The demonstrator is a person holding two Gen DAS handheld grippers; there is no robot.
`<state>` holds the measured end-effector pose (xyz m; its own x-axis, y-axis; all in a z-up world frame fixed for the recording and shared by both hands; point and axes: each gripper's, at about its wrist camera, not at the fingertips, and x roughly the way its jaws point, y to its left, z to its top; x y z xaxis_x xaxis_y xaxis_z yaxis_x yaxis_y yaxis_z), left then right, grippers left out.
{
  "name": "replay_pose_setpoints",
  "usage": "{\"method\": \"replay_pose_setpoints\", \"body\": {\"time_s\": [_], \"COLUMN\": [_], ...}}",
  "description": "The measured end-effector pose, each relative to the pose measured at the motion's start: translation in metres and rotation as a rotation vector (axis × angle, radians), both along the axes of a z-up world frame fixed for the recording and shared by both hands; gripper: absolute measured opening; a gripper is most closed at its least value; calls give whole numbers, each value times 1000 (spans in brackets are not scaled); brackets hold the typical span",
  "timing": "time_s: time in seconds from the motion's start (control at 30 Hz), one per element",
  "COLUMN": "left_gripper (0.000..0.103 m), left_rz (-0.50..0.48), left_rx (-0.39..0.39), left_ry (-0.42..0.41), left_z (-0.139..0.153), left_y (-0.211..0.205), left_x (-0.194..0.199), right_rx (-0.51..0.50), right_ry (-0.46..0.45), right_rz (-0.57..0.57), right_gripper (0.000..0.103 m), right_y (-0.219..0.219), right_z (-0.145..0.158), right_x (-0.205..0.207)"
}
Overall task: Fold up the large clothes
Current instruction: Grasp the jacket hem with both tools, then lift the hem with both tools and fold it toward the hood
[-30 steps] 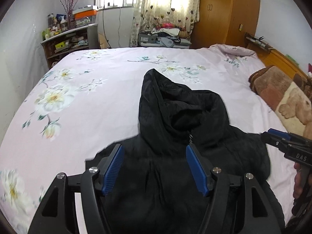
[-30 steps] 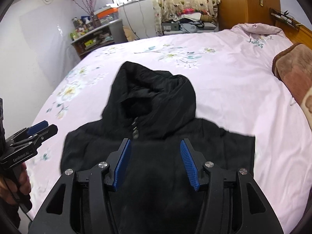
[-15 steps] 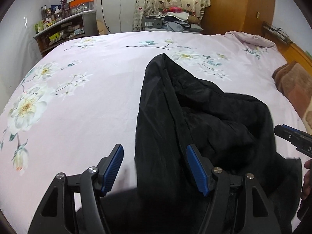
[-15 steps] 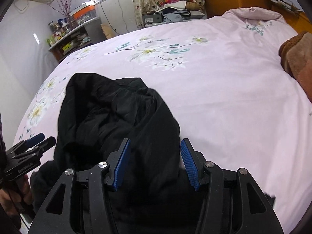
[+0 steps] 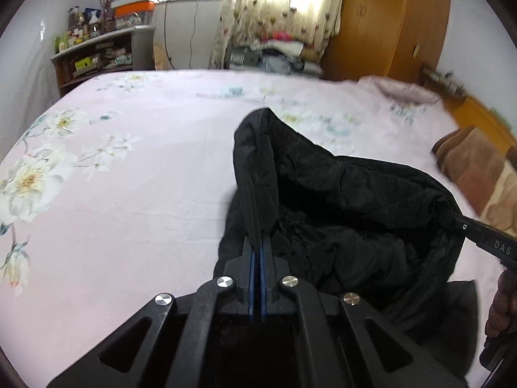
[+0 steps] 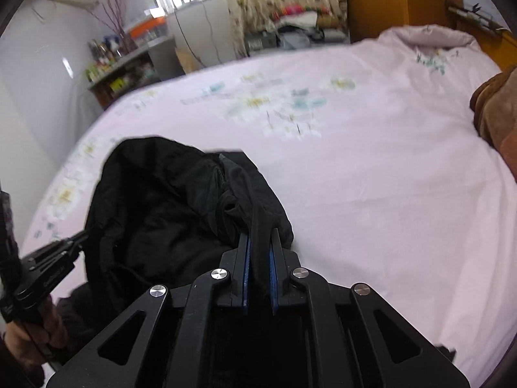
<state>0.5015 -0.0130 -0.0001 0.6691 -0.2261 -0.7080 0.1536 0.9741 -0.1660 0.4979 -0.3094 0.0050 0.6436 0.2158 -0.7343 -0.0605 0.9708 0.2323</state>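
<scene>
black jacket, hood spread on bed: left gripper and right gripper each pinching a hood edge. next, probably: fold hood down evenly.

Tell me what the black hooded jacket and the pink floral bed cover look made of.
Black hooded jacket: seems a thin synthetic shell, nylon or polyester, with a faint sheen and fine crinkly creases; possibly padded.
Pink floral bed cover: looks like matte woven cotton or a blend, smooth, with printed flowers and soft fold lines.
</scene>
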Motion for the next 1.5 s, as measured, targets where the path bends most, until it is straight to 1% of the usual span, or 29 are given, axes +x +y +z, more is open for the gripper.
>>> {"method": "replay_pose_setpoints", "body": {"time_s": [0.07,0.17,0.23,0.27,0.3,0.4,0.47,0.57,0.63,0.7,0.77,0.83,0.87,0.9,0.93,0.97,1.0,1.03,1.07,1.1,1.13,1.17,1.2,1.27,1.33,1.4,1.5], "left_gripper": [2,2,2,2,2,2,2,2,2,2,2,5,8,24,52,65,77,78,78,78,78,77,77,77,76,76,76], "left_rz": [-4,-19,-23,-26,-26,-24,-21,-9,-2,5,21,24,34,43,45,56,72,58,32,13,-7,-54,-88,-147,-196,-223,-237], "left_rx": [-25,-36,-49,-49,-51,-68,-91,-101,-90,-85,-66,-34,-19,-7,-7,-17,-53,-96,-129,-141,-143,-140,-136,-133,-183,-228,-239], "left_ry": [-22,-58,-75,-80,-83,-81,-72,-43,-20,-7,-20,-39,-62,-97,-127,-159,-190,-192,-176,-146,-124,-99,-87,-69,-57,-43,13], "left_z": [16,39,49,53,55,58,57,50,42,38,42,55,64,77,88,99,111,116,118,117,112,105,99,84,70,56,31], "left_y": [7,14,19,21,23,30,35,43,48,53,60,61,61,61,61,63,63,64,62,57,53,46,41,35,36,40,50], "left_x": [-23,-64,-90,-104,-115,-146,-165,-194,-211,-223,-230,-220,-212,-196,-182,-167,-148,-134,-119,-102,-93,-87,-87,-98,-121,-148,-181], "right_rx": [12,32,59,72,77,110,124,133,131,127,105,94,102,111,121,131,133,130,124,124,125,123,121,124,165,220,269], "right_ry": [-53,-107,-126,-129,-126,-93,-66,-25,4,38,57,73,75,63,48,19,-15,-41,-75,-101,-119,-141,-157,-154,-149,-153,-150], "right_rz": [16,36,42,43,42,21,9,-9,-24,-36,-38,-39,-42,-49,-55,-62,-62,-61,-55,-40,-29,-18,1,19,22,27,41], "right_gripper": [9,9,9,9,9,9,9,6,1,0,0,0,0,0,0,1,6,11,24,42,51,57,57,57,57,57,57], "right_y": [-1,0,2,2,3,2,1,-1,-4,-6,-7,-10,-12,-13,-18,-22,-25,-27,-29,-30,-30,-29,-27,-23,-22,-21,-18], "right_z": [22,46,54,57,57,49,40,26,15,4,-5,-11,-11,-8,-4,5,14,20,31,39,44,49,55,57,55,52,45], "right_x": [-31,-78,-101,-121,-131,-164,-181,-203,-216,-224,-226,-226,-226,-228,-230,-228,-227,-225,-218,-212,-205,-197,-184,-168,-162,-166,-184]}}
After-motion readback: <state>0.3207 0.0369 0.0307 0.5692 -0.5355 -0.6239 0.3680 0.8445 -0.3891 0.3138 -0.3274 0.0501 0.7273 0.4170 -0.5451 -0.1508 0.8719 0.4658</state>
